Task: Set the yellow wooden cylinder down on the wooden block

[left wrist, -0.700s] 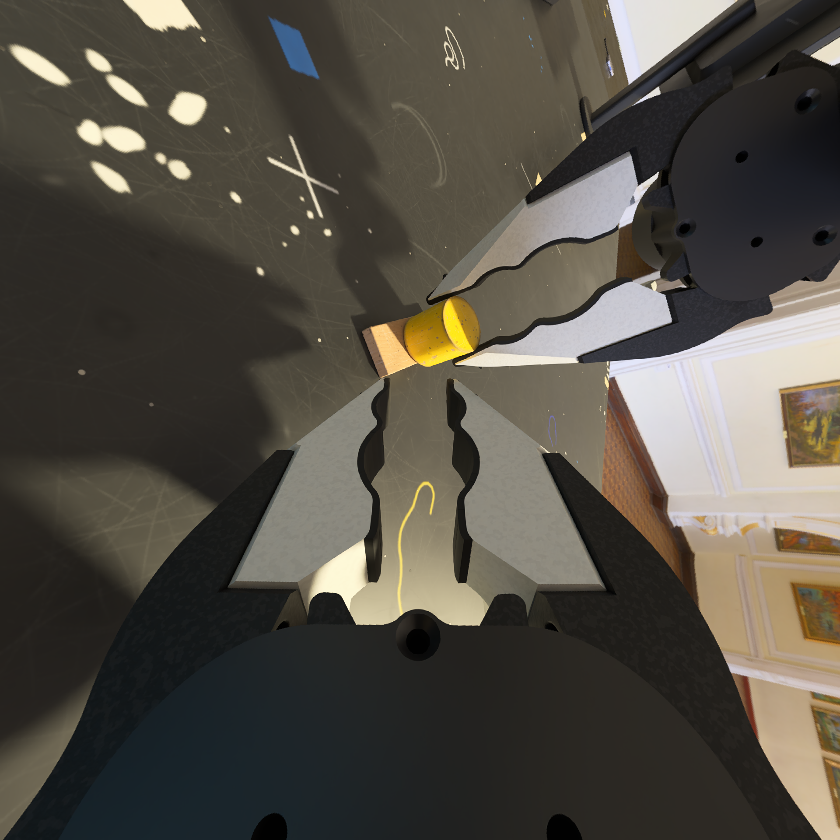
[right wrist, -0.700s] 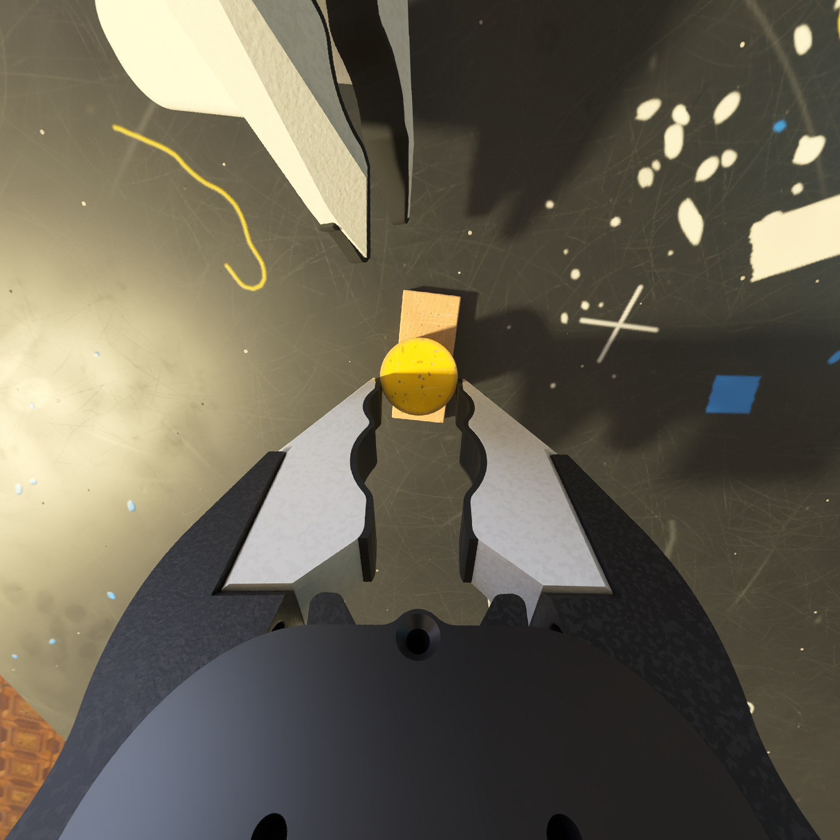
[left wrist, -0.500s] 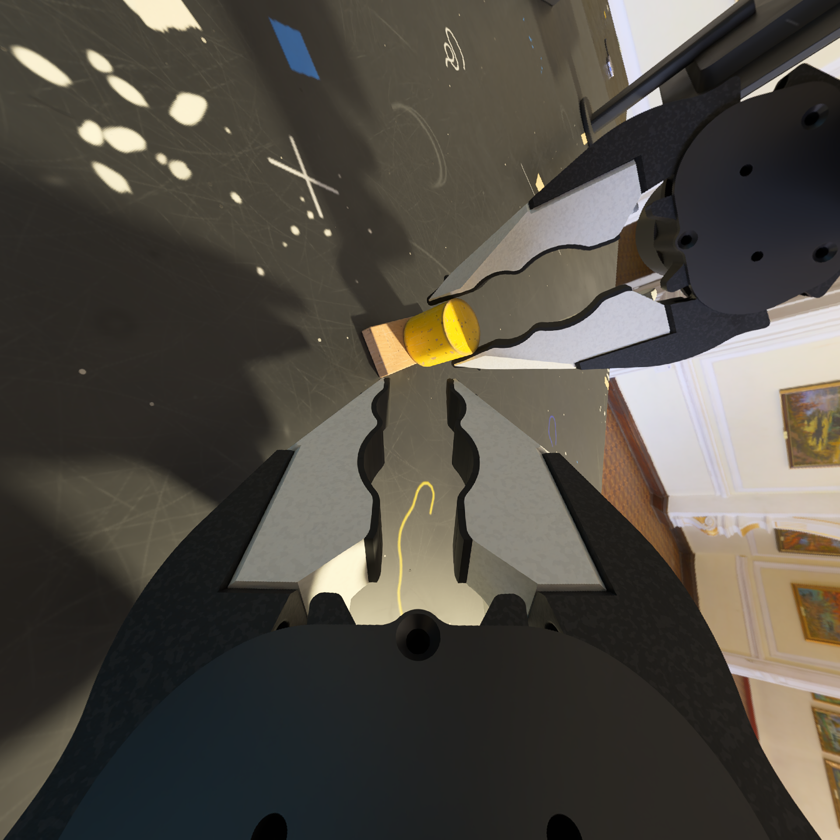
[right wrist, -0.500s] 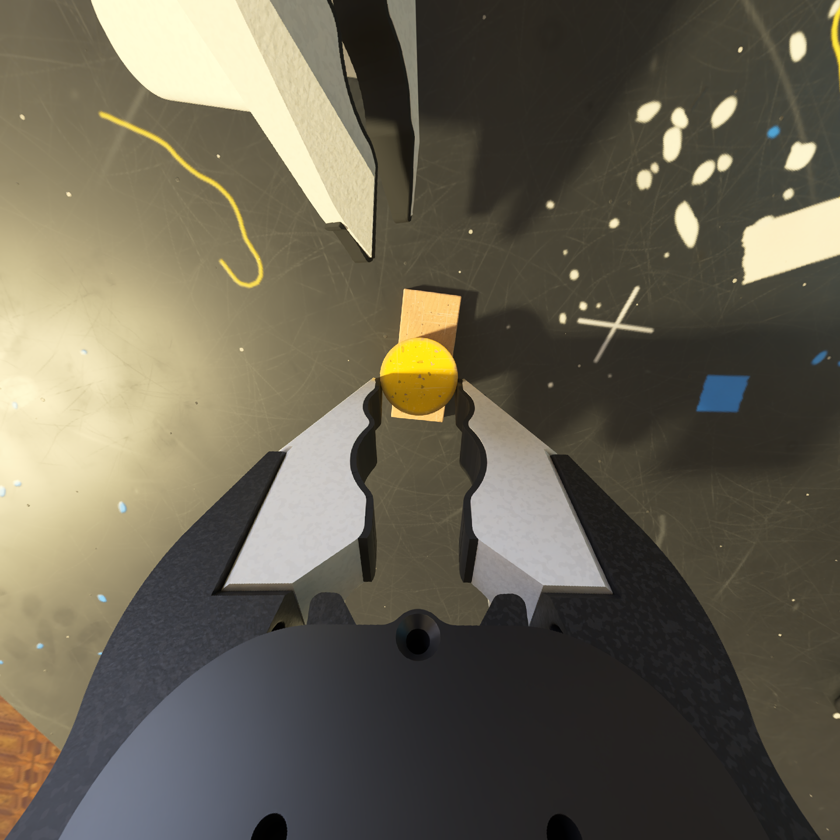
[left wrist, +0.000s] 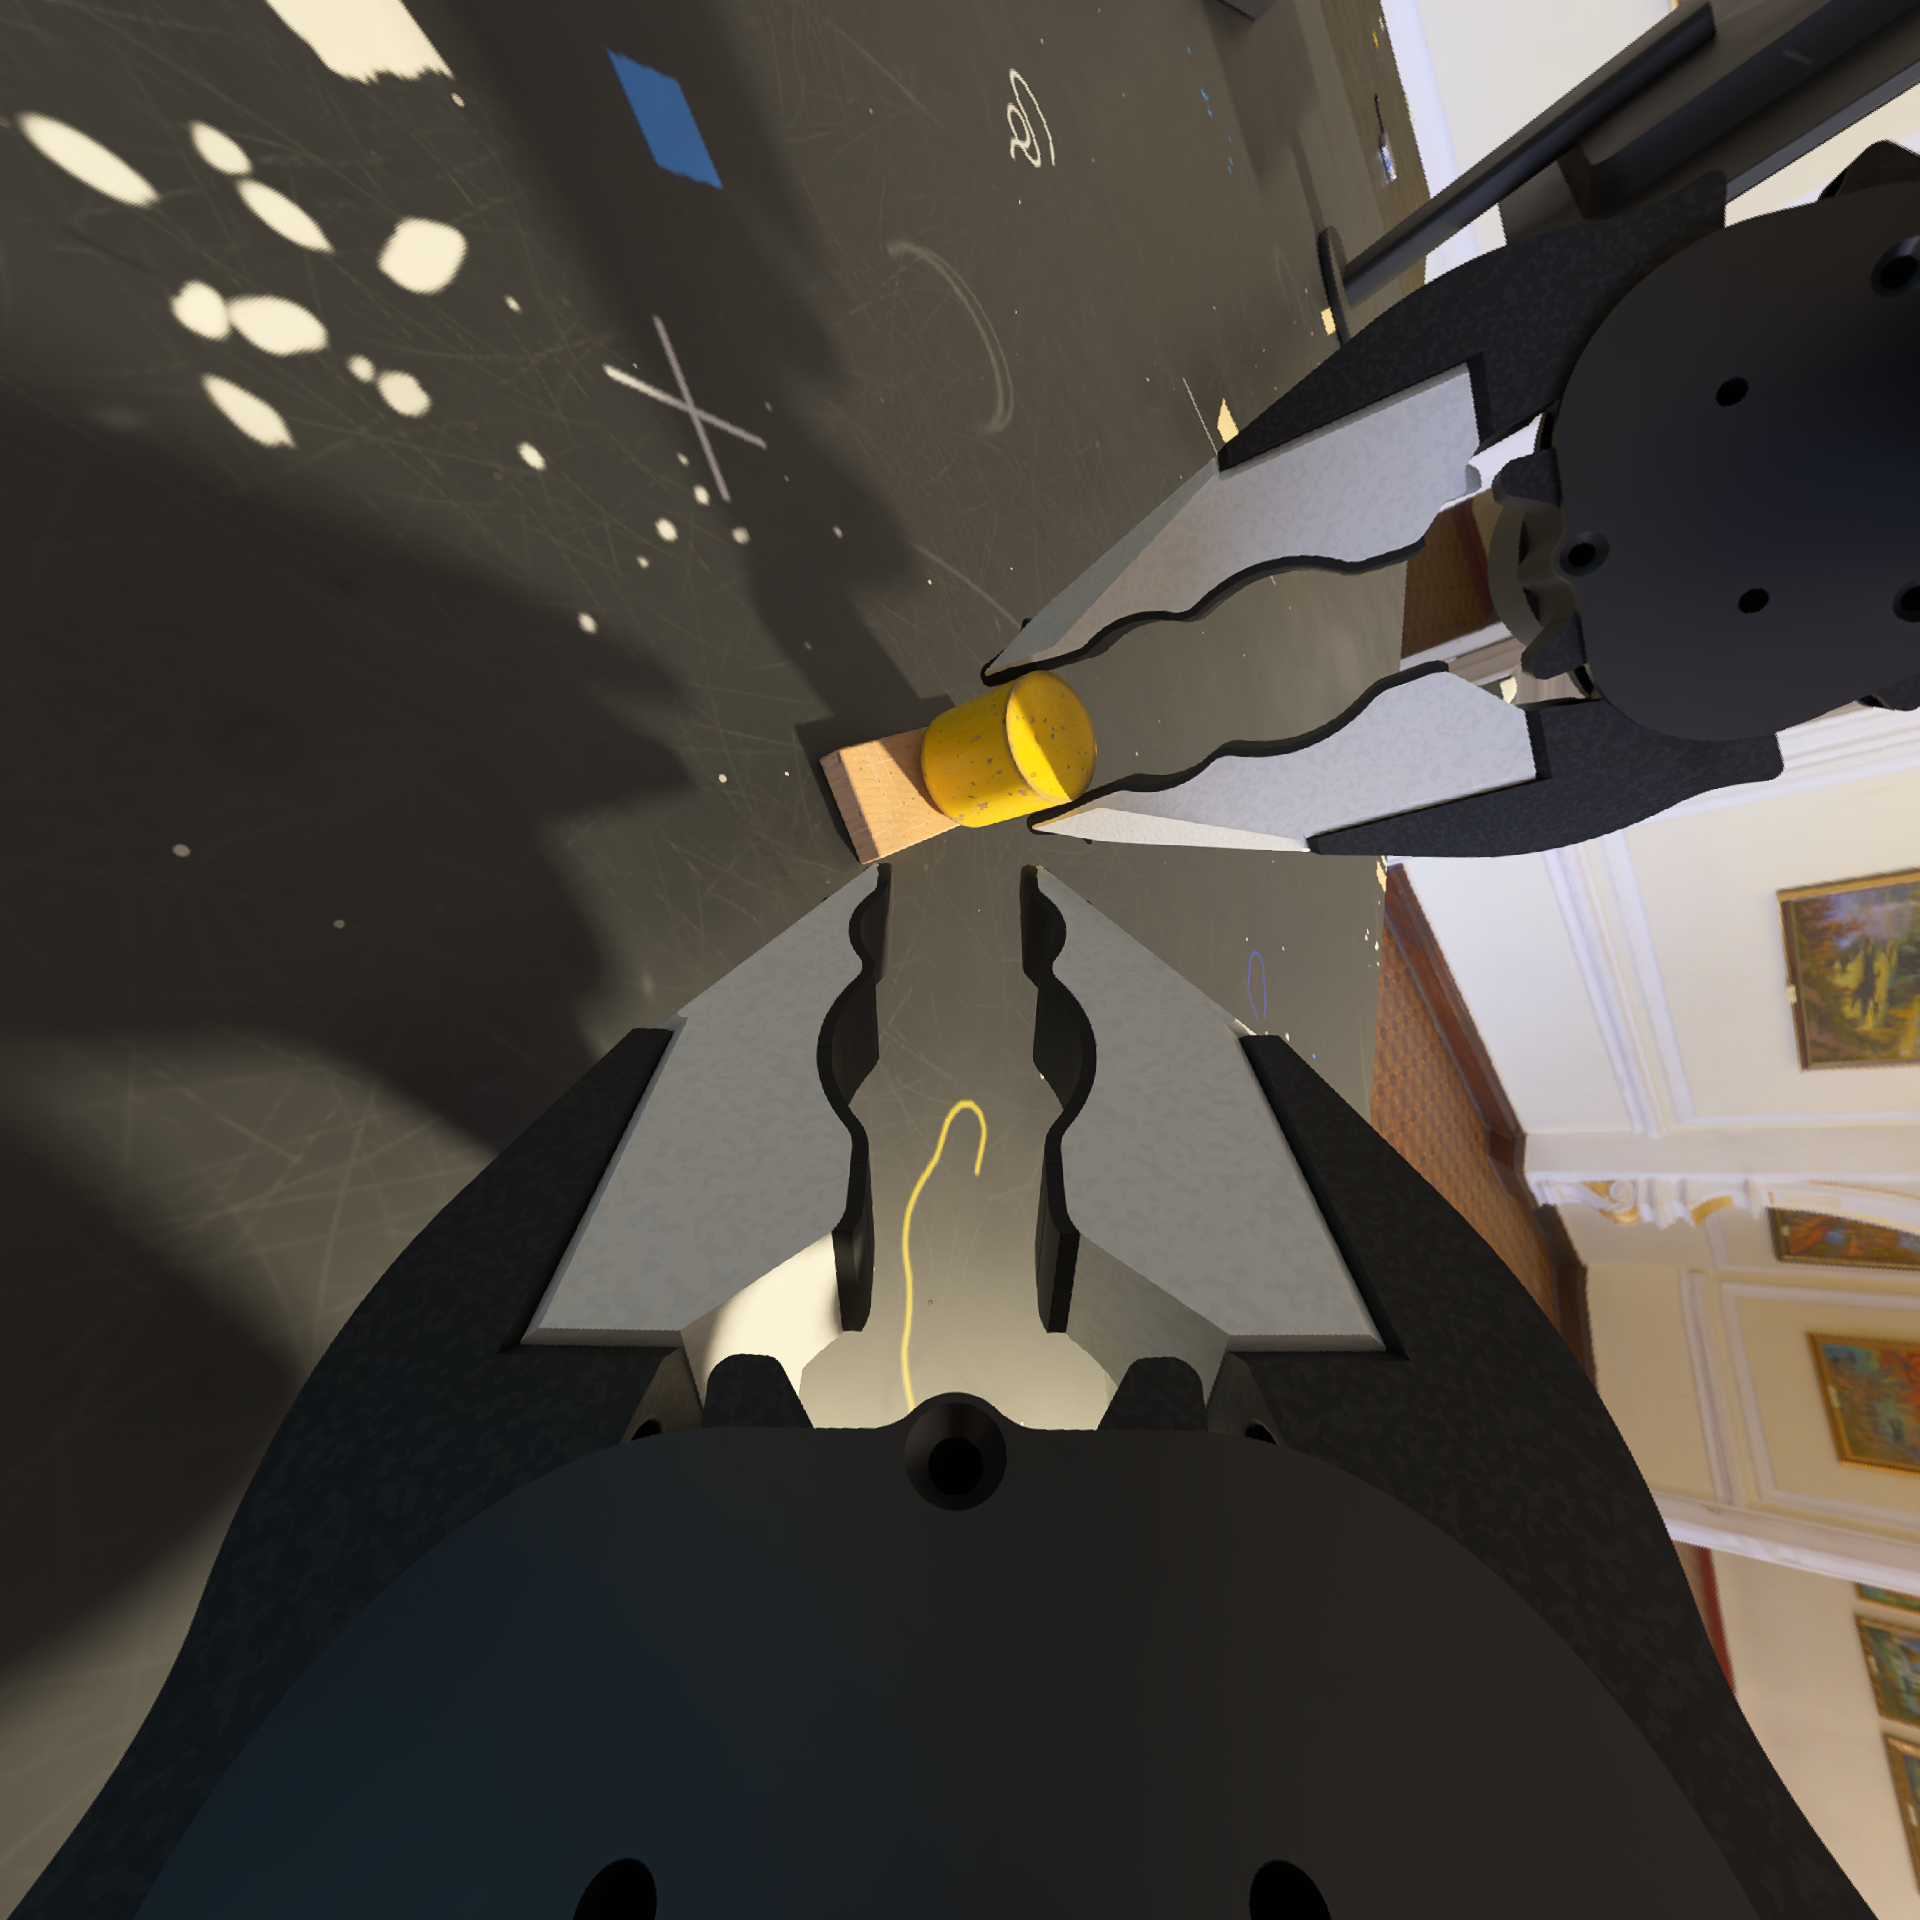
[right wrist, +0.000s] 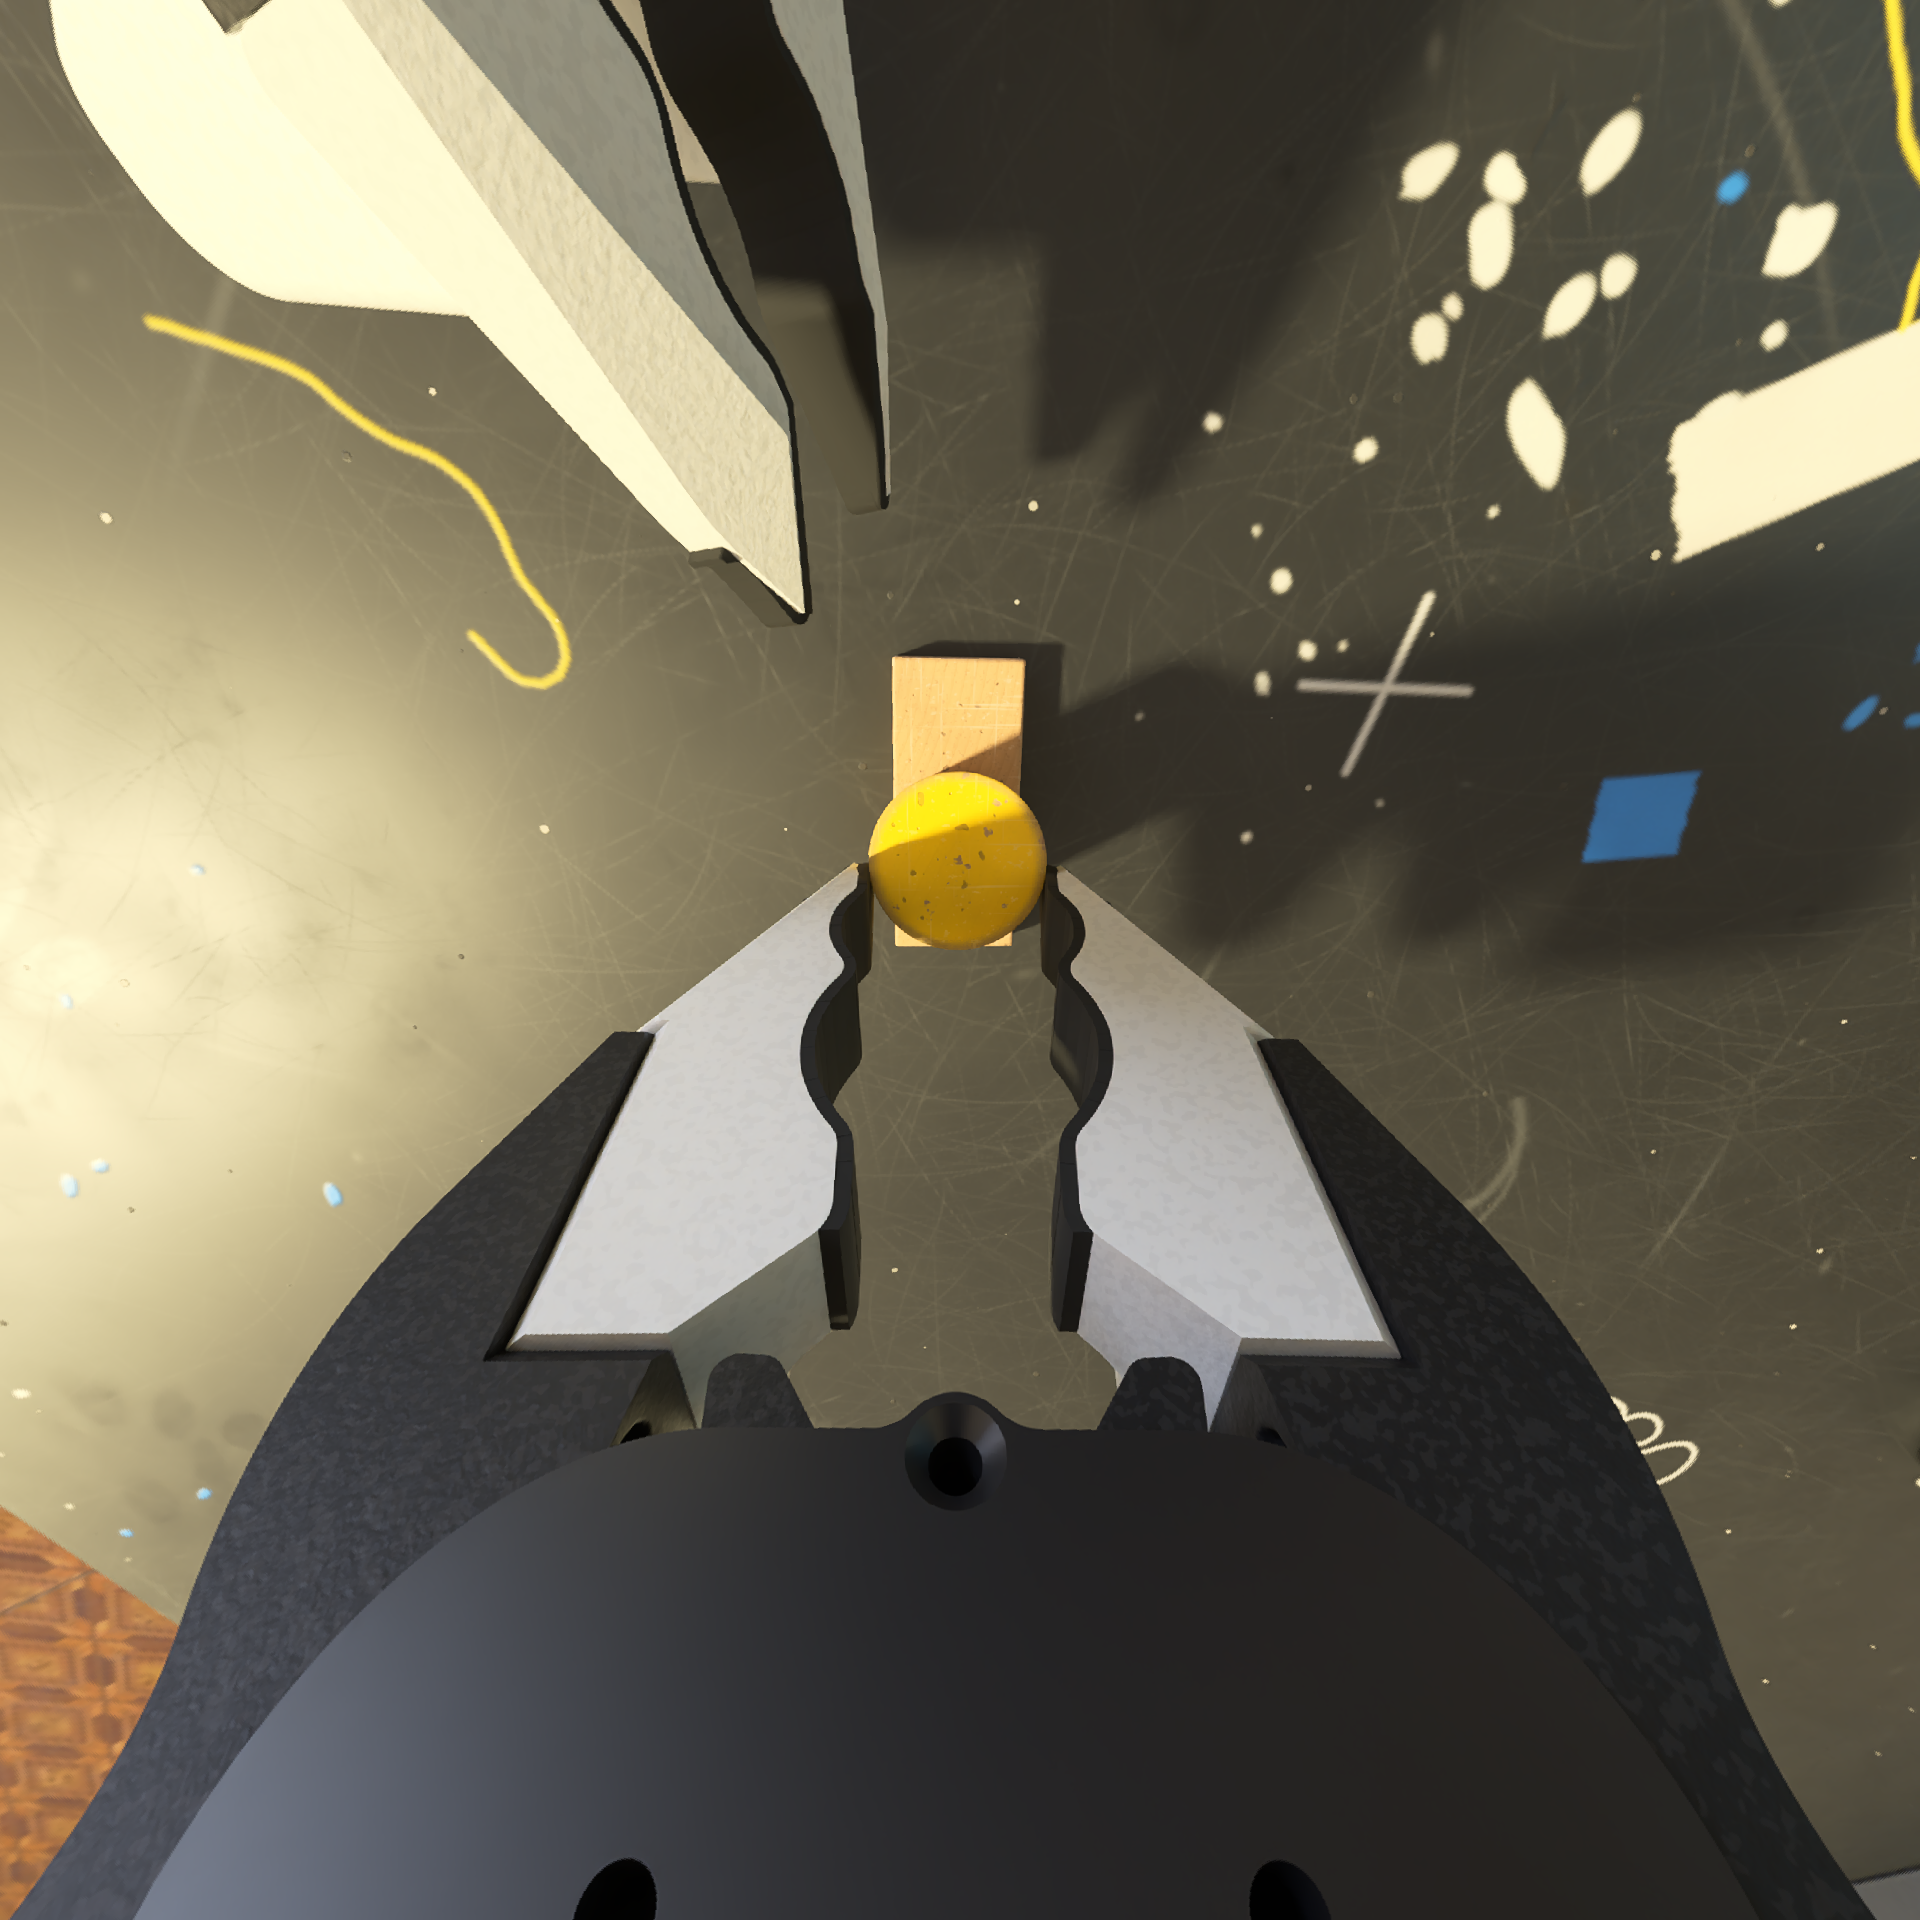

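The yellow wooden cylinder (left wrist: 997, 748) stands on end on the near part of the light wooden block (left wrist: 878, 790), which lies flat on the dark table (left wrist: 416, 727). My right gripper (right wrist: 954, 883) is shut on the cylinder (right wrist: 956, 857) from above, its tips on either side of it, and the block (right wrist: 956, 717) shows past it. In the left wrist view the right gripper (left wrist: 1013, 748) reaches in from the right. My left gripper (left wrist: 956, 873) is open and empty, just short of the block. It also shows at the top of the right wrist view (right wrist: 821, 551).
The table top is scratched and marked with pale paint spots, a blue square (right wrist: 1642, 816) and a yellow squiggle (right wrist: 416, 457). The table's edge runs down the right of the left wrist view, with a brick wall (left wrist: 1444, 1091) beyond. A dark bar (left wrist: 1507, 145) stands at the far right.
The right gripper's body has swung slightly while its tips stay on the cylinder. The cylinder and block have not moved. The left gripper is still.
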{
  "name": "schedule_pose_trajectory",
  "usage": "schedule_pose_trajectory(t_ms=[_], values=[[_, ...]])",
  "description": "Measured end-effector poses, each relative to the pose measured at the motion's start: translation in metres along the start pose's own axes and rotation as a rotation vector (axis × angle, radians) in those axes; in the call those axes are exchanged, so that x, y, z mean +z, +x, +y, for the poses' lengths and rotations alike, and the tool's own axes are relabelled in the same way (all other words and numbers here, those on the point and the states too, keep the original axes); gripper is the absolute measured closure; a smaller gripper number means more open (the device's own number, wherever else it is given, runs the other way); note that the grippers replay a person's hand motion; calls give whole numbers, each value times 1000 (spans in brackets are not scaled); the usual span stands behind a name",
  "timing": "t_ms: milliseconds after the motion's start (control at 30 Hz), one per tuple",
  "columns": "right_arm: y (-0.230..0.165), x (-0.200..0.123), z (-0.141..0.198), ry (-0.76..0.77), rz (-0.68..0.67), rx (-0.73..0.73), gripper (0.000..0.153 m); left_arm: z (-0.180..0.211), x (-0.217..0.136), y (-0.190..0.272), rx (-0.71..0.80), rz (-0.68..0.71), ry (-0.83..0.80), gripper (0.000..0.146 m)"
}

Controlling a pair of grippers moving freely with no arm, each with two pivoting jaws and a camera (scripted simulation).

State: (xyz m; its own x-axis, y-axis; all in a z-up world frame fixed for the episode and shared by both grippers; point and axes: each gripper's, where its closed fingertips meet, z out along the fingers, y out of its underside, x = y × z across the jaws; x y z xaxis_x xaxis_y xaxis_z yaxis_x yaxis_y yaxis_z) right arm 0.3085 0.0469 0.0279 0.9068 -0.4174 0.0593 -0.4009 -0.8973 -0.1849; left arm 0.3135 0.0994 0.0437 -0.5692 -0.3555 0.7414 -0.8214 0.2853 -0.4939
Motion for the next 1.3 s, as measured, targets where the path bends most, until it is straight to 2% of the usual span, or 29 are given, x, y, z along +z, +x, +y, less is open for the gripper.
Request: schedule_pose_trajectory(t_ms=[633, 967, 1133, 1300], values=[[-3, 1, 0, -99, -18, -15, 121, 2, -1, 3, 2, 9, -9, 122], [-1, 2, -1, -76, -26, 14, 121, 6, 8, -1, -8, 2, -29, 122], [1, -1, -5, 27, -9, 14, 121, 4, 10, -4, 19, -27, -21, 122], [6, -20, -12, 304, -55, 68, 112, -3, 4, -13, 7, -57, 19, 122]])
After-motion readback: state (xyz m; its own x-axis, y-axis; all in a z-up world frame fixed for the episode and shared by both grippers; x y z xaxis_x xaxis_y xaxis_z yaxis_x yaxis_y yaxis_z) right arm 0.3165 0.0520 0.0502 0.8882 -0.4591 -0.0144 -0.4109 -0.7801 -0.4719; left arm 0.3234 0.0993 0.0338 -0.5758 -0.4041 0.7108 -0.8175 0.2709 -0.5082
